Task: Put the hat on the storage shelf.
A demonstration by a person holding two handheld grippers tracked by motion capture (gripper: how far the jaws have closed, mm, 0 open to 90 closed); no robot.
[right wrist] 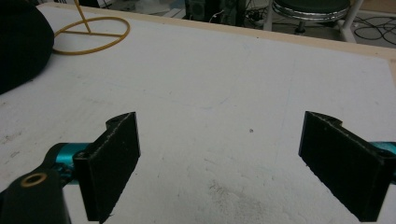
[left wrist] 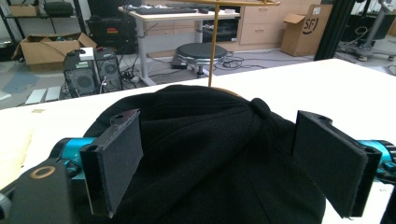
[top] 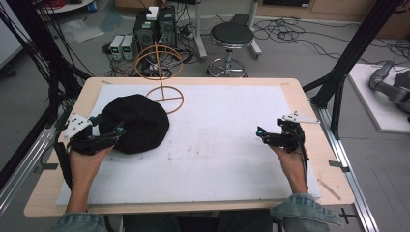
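Note:
A black fabric hat lies on the white mat at the left. In the left gripper view the hat bulges up between the two wide-apart jaws. My left gripper is open at the hat's near left edge, and the left gripper has nothing pinched. A gold wire stand rises just behind the hat; its pole shows beyond the crown. My right gripper hovers open over bare mat at the right. Between the right gripper jaws is only mat, with the hat and the stand's base ring far off.
The mat covers most of a wooden table. A black stool and computer towers stand on the floor past the far edge. Black frame posts flank the table's sides.

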